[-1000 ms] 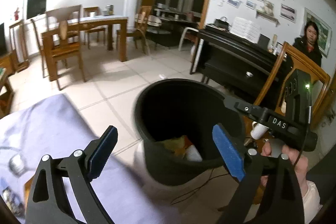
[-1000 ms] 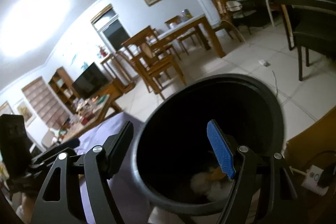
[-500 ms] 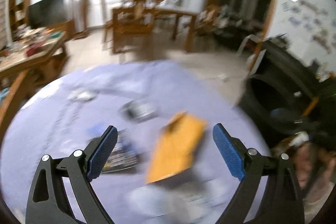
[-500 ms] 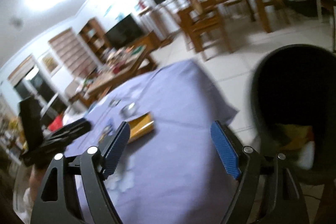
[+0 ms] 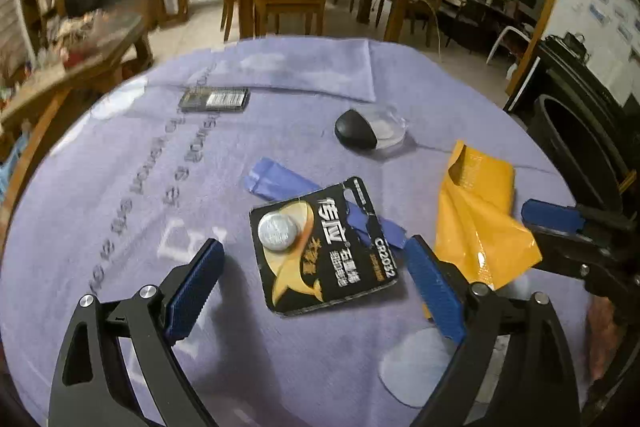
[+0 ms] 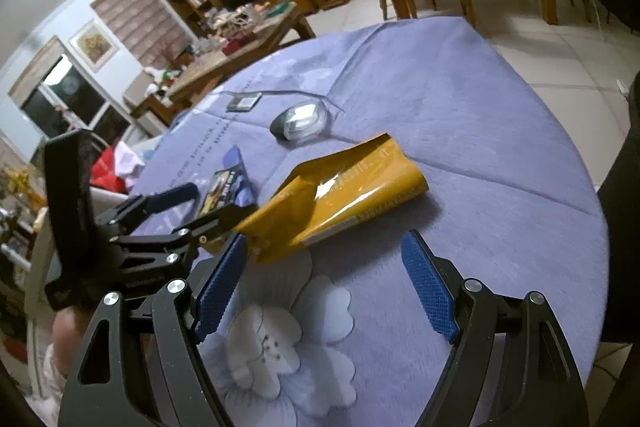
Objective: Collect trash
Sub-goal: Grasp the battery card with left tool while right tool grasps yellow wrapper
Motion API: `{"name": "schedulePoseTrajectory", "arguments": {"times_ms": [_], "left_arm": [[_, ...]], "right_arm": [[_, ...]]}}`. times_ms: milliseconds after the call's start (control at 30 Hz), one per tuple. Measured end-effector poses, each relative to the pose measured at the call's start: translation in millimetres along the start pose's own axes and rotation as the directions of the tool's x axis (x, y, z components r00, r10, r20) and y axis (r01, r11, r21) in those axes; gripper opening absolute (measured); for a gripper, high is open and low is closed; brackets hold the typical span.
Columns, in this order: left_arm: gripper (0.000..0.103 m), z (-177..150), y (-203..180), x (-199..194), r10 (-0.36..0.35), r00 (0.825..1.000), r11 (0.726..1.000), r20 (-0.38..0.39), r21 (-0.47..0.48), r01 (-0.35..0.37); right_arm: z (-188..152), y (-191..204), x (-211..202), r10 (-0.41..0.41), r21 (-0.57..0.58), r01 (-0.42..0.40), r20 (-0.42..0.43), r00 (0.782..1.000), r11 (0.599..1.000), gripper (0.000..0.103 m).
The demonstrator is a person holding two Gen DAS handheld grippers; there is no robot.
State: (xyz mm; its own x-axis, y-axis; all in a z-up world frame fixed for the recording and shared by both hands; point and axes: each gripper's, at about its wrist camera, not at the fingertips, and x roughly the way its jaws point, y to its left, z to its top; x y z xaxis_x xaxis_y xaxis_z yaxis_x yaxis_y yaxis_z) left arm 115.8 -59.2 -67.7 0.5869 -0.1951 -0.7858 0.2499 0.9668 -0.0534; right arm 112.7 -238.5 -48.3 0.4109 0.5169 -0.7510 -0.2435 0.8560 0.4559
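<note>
On the purple tablecloth lies a black coin-cell battery card. My left gripper hangs open just above it, one jaw on each side, touching nothing. A crumpled yellow wrapper lies to the right of the card. My right gripper stands open just short of the wrapper's near end, with nothing between its fingers. A blue wrapper sticks out from under the card. The right wrist view shows the left gripper open over the card.
A black-and-clear blister shell and a dark flat pack lie farther back on the cloth. The black bin stands off the table's right edge. Wooden chairs and tables fill the room behind.
Both grippers have swung left from above the black bin to over the purple table. The left one has come down over the battery card, the right one to the yellow wrapper.
</note>
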Motion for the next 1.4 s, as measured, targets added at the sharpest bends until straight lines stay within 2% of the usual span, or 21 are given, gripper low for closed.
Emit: {"name": "schedulePoseTrajectory", "arguments": {"times_ms": [33, 100, 200, 400, 433, 467, 567, 733, 833, 1000, 1100, 1133, 1167, 1200, 1233, 1267, 1400], "left_arm": [[0.089, -2, 1, -1, 0.002, 1.0, 1.0, 0.005, 0.008, -0.002], [0.074, -2, 4, -2, 0.024, 1.0, 0.999, 0.018, 0.026, -0.024], [0.071, -3, 8, -6, -0.005, 1.0, 1.0, 0.021, 0.025, 0.004], [0.071, -9, 24, -11, -0.06, 0.998, 0.998, 0.032, 0.019, 0.059], [0.071, -12, 27, -16, -0.07, 0.997, 0.997, 0.043, 0.017, 0.069], [0.071, -14, 30, -21, -0.07, 0.996, 0.997, 0.054, 0.012, 0.07], [0.071, -15, 35, -32, -0.069, 0.994, 0.998, 0.086, 0.0, 0.069], [0.071, -24, 45, -48, -0.082, 0.989, 0.996, 0.121, -0.022, 0.085], [0.071, -27, 50, -53, -0.092, 0.988, 0.995, 0.128, -0.032, 0.097], [0.071, -32, 60, -57, -0.11, 0.984, 0.992, 0.14, -0.053, 0.119], [0.071, -32, 63, -61, -0.111, 0.982, 0.991, 0.153, -0.053, 0.12], [0.071, -33, 64, -61, -0.115, 0.981, 0.991, 0.156, -0.053, 0.124], [0.071, -32, 64, -62, -0.117, 0.981, 0.991, 0.157, -0.052, 0.126], [0.071, -32, 65, -62, -0.116, 0.981, 0.991, 0.158, -0.053, 0.126], [0.071, -33, 66, -62, -0.116, 0.98, 0.991, 0.159, -0.054, 0.126], [0.071, -33, 67, -62, -0.117, 0.98, 0.99, 0.16, -0.056, 0.127], [0.071, -34, 71, -63, -0.113, 0.98, 0.99, 0.164, -0.061, 0.125]], "right_arm": [[2, 1, 4, -0.008, -0.003, 0.008, -0.005, 1.0, 1.0, 0.079], [6, 2, 10, -0.033, -0.019, 0.033, 0.002, 0.999, 0.999, 0.079], [13, 3, 18, -0.054, -0.028, 0.054, 0.007, 0.999, 0.998, 0.079], [23, 8, 27, -0.083, -0.054, 0.083, 0.015, 0.996, 0.995, 0.079], [26, 7, 27, -0.085, -0.049, 0.086, 0.026, 0.996, 0.995, 0.083], [28, 5, 26, -0.086, -0.037, 0.087, 0.036, 0.996, 0.995, 0.086], [33, -2, 26, -0.069, 0.008, 0.069, 0.035, 0.997, 0.998, 0.087], [41, -8, 32, 0.018, 0.096, -0.019, 0.008, 1.0, 0.995, 0.087], [51, -10, 36, 0.054, 0.167, -0.055, 0.01, 0.999, 0.984, 0.092], [65, -13, 45, 0.075, 0.269, -0.08, 0.031, 0.997, 0.96, 0.093], [72, -6, 51, 0.033, 0.246, -0.039, 0.028, 0.999, 0.968, 0.093], [73, 0, 55, 0.019, 0.216, -0.023, 0.022, 1.0, 0.976, 0.092], [73, 9, 60, -0.015, 0.161, 0.013, 0.007, 1.0, 0.987, 0.079], [71, 17, 65, -0.049, 0.113, 0.049, -0.005, 0.999, 0.992, 0.071], [68, 26, 67, -0.115, 0.055, 0.115, -0.003, 0.993, 0.992, 0.054], [66, 31, 69, -0.146, 0.02, 0.146, -0.006, 0.989, 0.989, 0.045], [56, 40, 71, -0.149, -0.065, 0.148, -0.013, 0.989, 0.987, 0.035]]}}
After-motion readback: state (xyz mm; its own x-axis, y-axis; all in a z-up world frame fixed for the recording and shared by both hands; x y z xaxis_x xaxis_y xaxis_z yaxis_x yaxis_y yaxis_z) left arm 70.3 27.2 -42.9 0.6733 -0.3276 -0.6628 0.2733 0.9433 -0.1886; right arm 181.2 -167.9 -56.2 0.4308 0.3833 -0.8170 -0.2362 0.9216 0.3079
